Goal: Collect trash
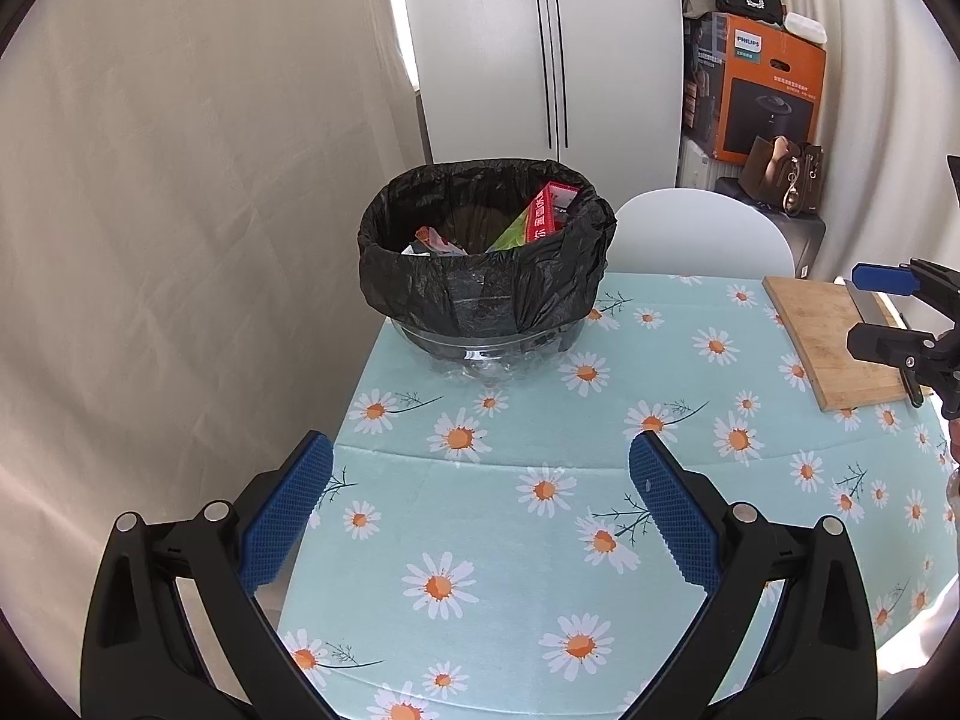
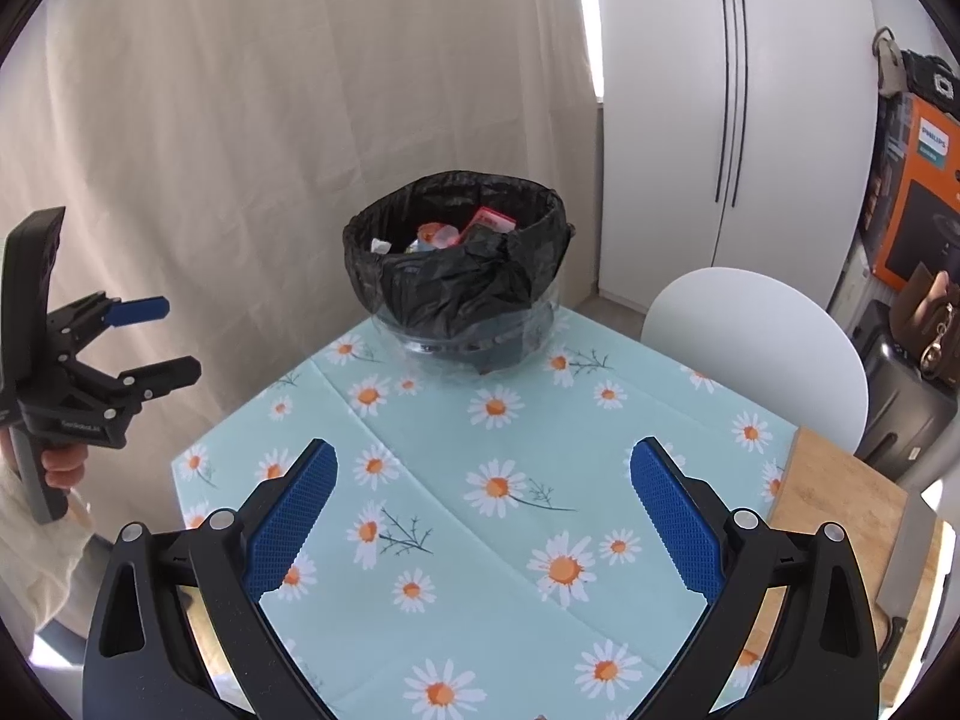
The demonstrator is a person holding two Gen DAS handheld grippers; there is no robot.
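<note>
A clear bin lined with a black bag [image 1: 480, 288] stands at the far end of the daisy-print table; it also shows in the right wrist view [image 2: 456, 282]. Inside lie a red box [image 1: 547, 213] and other wrappers [image 2: 435, 237]. My left gripper [image 1: 480, 468] is open and empty, held above the tablecloth short of the bin; it also appears at the left of the right wrist view [image 2: 171, 336]. My right gripper [image 2: 483, 474] is open and empty above the cloth; it appears at the right edge of the left wrist view [image 1: 864, 312].
A wooden cutting board [image 1: 834, 336] with a cleaver [image 2: 912, 552] lies on the table's right side. A white chair [image 2: 762, 348] stands behind the table. A curtain [image 1: 180, 210] hangs left; a white cabinet [image 1: 540, 60], boxes and bags stand behind.
</note>
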